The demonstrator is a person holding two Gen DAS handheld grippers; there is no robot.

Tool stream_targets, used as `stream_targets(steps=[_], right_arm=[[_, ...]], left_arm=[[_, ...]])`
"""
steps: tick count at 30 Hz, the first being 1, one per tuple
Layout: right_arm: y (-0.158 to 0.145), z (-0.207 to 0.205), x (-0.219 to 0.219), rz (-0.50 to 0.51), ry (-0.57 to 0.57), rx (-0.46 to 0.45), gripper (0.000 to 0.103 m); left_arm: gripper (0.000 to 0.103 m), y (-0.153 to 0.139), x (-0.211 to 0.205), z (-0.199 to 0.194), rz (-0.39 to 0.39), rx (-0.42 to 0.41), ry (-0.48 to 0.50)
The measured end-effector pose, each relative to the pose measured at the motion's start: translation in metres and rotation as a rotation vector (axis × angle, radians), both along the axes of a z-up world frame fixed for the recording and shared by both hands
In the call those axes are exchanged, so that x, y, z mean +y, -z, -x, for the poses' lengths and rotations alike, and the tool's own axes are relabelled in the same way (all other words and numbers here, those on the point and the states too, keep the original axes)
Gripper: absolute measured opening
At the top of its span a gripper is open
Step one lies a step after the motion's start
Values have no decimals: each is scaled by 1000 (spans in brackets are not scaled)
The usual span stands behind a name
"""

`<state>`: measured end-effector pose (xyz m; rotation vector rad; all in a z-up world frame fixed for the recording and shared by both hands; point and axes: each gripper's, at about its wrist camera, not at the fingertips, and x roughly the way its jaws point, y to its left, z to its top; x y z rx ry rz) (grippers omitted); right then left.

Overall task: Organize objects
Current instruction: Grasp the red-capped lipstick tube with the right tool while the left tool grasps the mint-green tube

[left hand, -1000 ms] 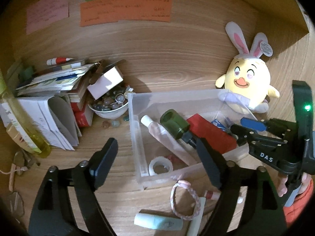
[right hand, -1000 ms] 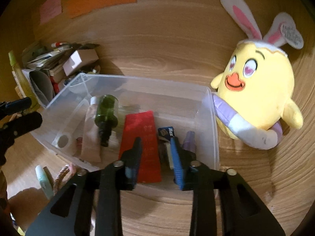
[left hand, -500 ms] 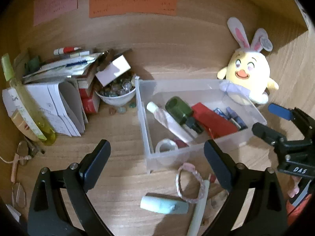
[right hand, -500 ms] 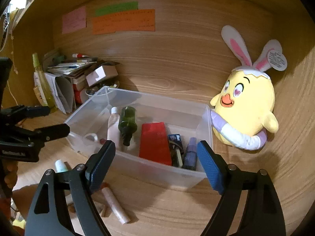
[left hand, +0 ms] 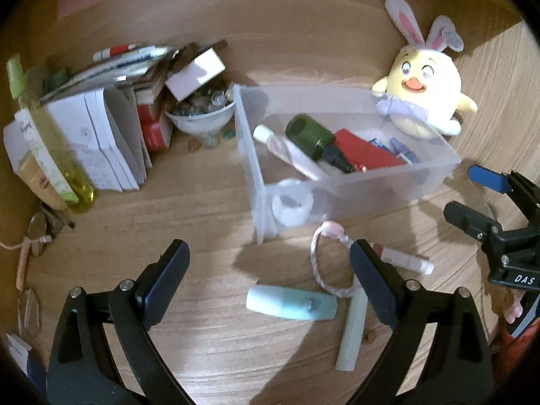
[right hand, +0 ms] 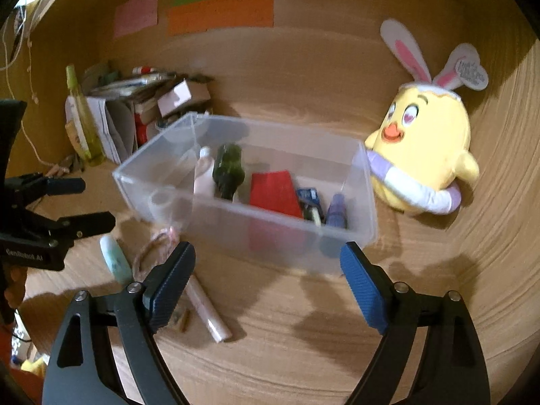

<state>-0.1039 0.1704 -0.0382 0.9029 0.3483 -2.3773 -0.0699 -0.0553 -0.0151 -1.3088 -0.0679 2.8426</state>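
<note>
Right wrist: right tool (right hand: 266, 281) released, backed from bin (right hand: 366, 182).

Clear plastic bin (left hand: 398, 182) holding bottles, mint tube (left hand: 291, 303) lying flat in front

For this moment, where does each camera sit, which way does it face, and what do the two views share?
Left wrist: on the left gripper, angled down at the desk; own open fingers, loose mint tube between them.
Right wrist: on the right gripper, angled down toward the clear bin; own open fingers, nothing held.
Shared: bin, plush chick, mint tube, braided loop; each shows the other gripper.
</note>
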Motion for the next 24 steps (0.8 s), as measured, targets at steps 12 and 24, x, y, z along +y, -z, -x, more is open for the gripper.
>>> stream_targets(steps=[12,24], right_arm=[[40,1,0,5,-2,-157,86],[57,-3,-26,-55,-50,-175,75]], left_arm=[[97,34,3,-6,7,-97,8],[97,48,-7,-11,-76,-158,-5]])
